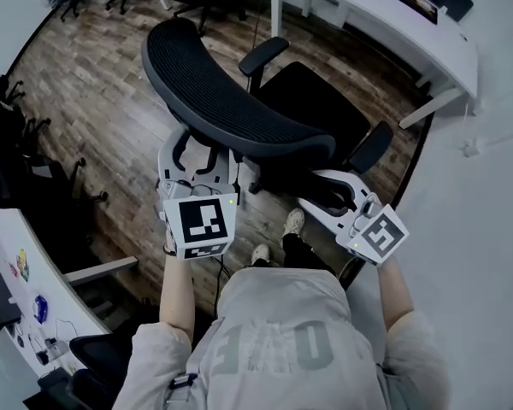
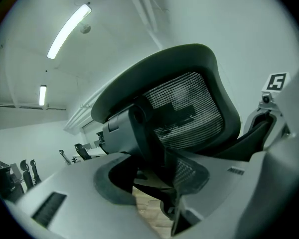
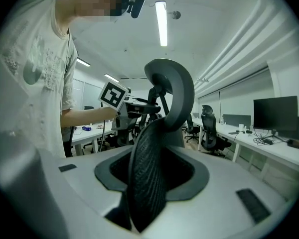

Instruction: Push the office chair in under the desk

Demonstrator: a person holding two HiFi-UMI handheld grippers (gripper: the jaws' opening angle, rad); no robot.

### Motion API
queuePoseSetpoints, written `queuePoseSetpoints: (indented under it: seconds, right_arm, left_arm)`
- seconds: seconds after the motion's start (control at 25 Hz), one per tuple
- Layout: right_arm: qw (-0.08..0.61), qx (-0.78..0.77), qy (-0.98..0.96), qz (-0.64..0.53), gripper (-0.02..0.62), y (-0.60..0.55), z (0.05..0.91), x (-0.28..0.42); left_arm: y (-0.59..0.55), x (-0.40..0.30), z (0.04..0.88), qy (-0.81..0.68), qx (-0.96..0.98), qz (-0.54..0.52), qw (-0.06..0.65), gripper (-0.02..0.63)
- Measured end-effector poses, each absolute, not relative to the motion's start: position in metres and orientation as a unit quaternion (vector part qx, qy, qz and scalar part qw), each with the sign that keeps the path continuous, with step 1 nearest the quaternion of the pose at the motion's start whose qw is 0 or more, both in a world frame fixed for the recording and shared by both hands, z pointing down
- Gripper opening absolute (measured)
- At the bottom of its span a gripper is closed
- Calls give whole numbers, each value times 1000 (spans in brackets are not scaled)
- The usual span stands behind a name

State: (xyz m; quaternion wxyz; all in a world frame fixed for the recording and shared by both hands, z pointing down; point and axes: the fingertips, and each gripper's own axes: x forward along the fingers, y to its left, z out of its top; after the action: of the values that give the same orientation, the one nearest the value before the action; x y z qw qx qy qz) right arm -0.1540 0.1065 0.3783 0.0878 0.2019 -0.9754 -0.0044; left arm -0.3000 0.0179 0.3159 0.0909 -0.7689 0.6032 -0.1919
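Standing behind the office chair on the wood floor, the person holds the left gripper and right gripper at its backrest, with the seat facing the white desk but not under it. Left gripper view: jaws apart, the backrest's lower rim between them and against 1 pad only. Right gripper view: jaws closed on the mesh backrest's side edge.

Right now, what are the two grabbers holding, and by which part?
The office chair. The right gripper is shut on the side edge of its backrest; the left gripper straddles the dark support behind it, grip unclear.
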Motion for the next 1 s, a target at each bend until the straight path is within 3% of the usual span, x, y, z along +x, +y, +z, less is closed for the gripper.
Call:
queuePoseSetpoints:
  seconds: [0.44, 1.0]
  right_arm:
    - [123, 211, -970, -1, 147, -5, 394, -60]
    - [126, 227, -966, -6, 147, -129, 395, -1]
  left_arm:
    - [-87, -214, 318, 610, -766, -188, 74, 163]
    - [-208, -157, 319, 608, -768, -189, 74, 160]
